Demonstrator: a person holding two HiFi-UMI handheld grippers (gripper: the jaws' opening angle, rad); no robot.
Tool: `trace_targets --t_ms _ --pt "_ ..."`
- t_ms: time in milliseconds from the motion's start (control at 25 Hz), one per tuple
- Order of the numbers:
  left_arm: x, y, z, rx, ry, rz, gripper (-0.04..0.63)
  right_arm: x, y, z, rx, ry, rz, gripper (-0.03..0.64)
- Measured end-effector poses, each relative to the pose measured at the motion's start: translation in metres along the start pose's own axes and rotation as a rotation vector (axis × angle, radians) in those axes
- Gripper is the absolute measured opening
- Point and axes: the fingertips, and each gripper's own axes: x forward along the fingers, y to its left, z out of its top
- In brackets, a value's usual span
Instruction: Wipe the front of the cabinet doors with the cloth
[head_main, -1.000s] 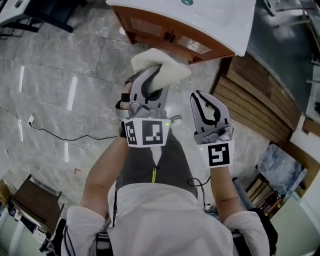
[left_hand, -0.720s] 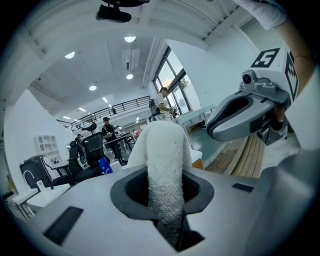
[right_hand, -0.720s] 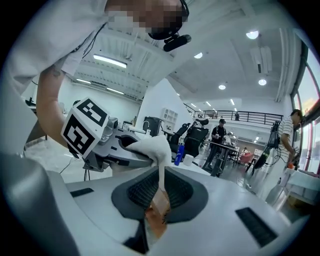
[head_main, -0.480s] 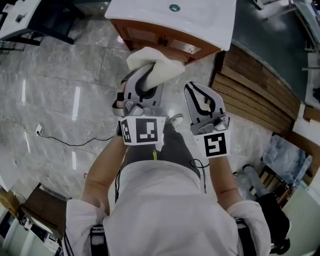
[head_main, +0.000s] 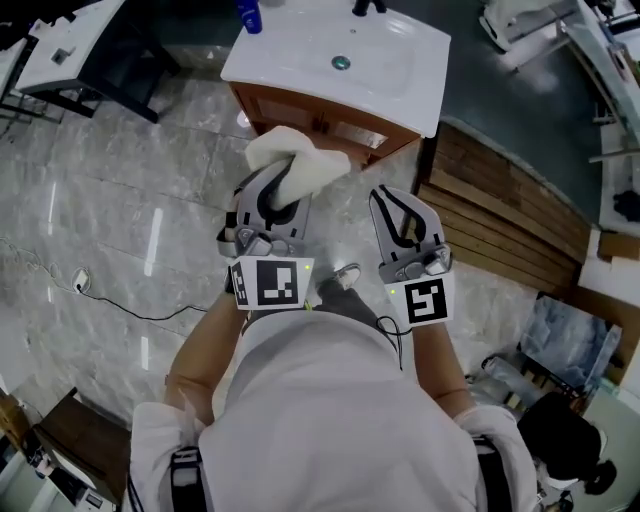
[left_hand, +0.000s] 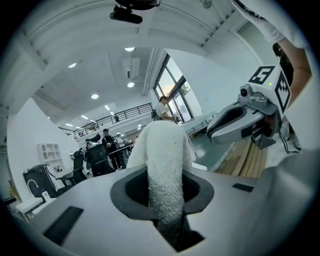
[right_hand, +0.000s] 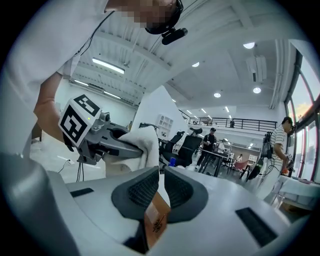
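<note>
A wooden cabinet (head_main: 325, 122) under a white sink top (head_main: 380, 60) stands ahead of me on the marble floor. My left gripper (head_main: 286, 172) is shut on a white fluffy cloth (head_main: 296, 162), which bulges out past its tips just short of the cabinet doors. In the left gripper view the cloth (left_hand: 165, 155) rises between the jaws of the left gripper (left_hand: 168, 215). My right gripper (head_main: 386, 198) is beside it to the right, jaws together with nothing held. In the right gripper view the right gripper (right_hand: 161, 192) points level, with the cloth (right_hand: 142, 140) at its left.
A blue bottle (head_main: 248, 14) and a tap (head_main: 368, 6) sit on the sink top. Wooden slats (head_main: 500, 215) lie right of the cabinet. A black cable (head_main: 110, 300) runs over the floor at left. A white table (head_main: 70, 40) stands far left. People (right_hand: 209, 142) stand at desks in the background.
The head view has drawn back, so the whole sink top now shows and the cabinet sits lower in the picture. Both grippers keep their pose; the left still holds the cloth.
</note>
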Motion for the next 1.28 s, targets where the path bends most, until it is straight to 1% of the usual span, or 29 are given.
trace_targets --t_ms 200,360,480,560,800,960,1280 --pt "-0.006 0.017 0.016 0.016 -0.019 0.011 0.092 -0.003 -0.011 0.018 -0.024 -0.006 -0.026 0.058" --pt "-0.014 0.029 0.019 0.008 -0.033 0.022 0.092 -0.005 -0.012 0.034 -0.028 -0.039 -0.052 0.058" --pt "-0.019 0.032 0.020 0.019 -0.034 0.011 0.092 -0.011 -0.011 0.042 -0.008 -0.044 -0.075 0.058" --pt "-0.021 0.034 0.024 0.033 -0.047 0.007 0.092 -0.013 -0.012 0.044 -0.014 -0.042 -0.085 0.058" --pt "-0.032 0.047 0.030 0.036 -0.075 0.004 0.092 -0.012 -0.003 0.056 -0.031 -0.048 -0.108 0.057" --pt "-0.036 0.055 0.027 0.046 -0.085 -0.006 0.092 -0.006 0.007 0.053 -0.023 -0.038 -0.115 0.057" --pt "-0.043 0.062 0.013 0.034 -0.080 -0.018 0.092 0.002 0.018 0.053 -0.017 -0.034 -0.131 0.057"
